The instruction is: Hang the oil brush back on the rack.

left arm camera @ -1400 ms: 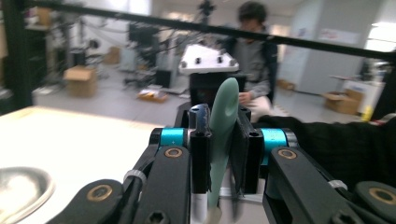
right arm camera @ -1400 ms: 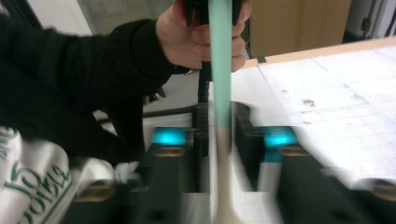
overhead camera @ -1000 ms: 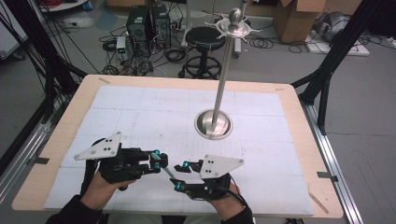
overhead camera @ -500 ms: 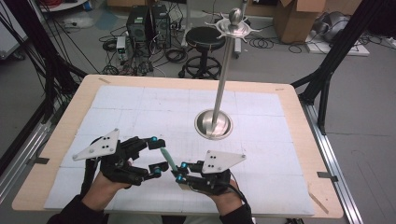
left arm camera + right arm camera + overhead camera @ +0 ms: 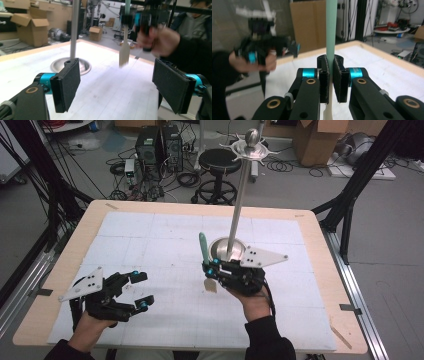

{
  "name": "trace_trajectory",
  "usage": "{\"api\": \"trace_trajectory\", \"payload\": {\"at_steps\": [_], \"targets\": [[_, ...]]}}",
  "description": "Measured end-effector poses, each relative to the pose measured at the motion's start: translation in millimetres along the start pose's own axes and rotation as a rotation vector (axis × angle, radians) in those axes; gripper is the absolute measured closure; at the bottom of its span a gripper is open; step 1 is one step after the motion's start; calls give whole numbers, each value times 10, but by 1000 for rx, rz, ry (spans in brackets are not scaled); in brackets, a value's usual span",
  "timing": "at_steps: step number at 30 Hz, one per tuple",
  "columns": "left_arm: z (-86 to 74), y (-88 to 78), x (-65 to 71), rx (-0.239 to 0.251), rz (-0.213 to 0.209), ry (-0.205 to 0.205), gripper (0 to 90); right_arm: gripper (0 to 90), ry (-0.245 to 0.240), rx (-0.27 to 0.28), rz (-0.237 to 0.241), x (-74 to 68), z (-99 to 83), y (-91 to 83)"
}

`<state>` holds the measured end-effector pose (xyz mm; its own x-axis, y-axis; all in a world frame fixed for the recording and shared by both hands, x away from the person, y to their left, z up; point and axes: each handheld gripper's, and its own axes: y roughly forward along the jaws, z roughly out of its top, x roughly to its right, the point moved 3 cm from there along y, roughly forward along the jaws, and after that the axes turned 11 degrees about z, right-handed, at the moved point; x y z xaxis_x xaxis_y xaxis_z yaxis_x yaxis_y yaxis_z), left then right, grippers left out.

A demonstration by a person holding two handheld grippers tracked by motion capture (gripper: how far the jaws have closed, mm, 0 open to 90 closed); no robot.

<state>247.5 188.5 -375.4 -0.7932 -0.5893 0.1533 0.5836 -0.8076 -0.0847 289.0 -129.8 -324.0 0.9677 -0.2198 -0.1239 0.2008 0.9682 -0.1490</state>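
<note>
While right tongs clamp the spatula upright | left tongs just opened wide, nothing between.

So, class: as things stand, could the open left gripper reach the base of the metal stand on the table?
Probably yes. The left gripper is open and holds nothing, and bare table lies between it and the stand's base. The right gripper, holding the spatula, hangs just beside that path.

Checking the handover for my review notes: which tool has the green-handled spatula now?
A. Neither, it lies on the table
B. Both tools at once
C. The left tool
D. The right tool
D: the right tool is clamped on the spatula, holding it upright near the metal stand, while the left tool stands open and apart.
</note>
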Motion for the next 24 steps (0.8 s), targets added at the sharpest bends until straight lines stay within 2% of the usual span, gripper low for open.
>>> {"api": "trace_trajectory", "payload": {"at_steps": [1, 2, 3, 5, 6, 11, 12, 16, 24], "targets": [[0, 0, 0, 0, 0, 0, 228, 843, 0, 0, 0, 0, 0, 0], [-36, -25, -27, -5, 10, 2, 228, 843, 4, 21, -14, 75, 101, -10], [-36, -25, -27, -5, 10, 2, 228, 843, 4, 21, -14, 75, 101, -10], [-49, -45, -61, -7, 26, 4, 228, 843, -1, 32, -33, 193, 261, -12], [-49, -45, -61, -7, 26, 4, 228, 843, -1, 32, -33, 193, 261, -12], [-56, -48, -81, -7, 35, 6, 229, 843, 4, 60, -73, 388, 523, -54], [-61, -44, -82, -9, 35, 6, 229, 843, 6, 71, -94, 453, 606, -88], [-67, -42, -81, -10, 35, 8, 229, 842, 17, 94, -123, 562, 717, -168], [-75, -33, -91, -15, 38, 3, 229, 842, 44, 115, -149, 700, 872, -259]]}}
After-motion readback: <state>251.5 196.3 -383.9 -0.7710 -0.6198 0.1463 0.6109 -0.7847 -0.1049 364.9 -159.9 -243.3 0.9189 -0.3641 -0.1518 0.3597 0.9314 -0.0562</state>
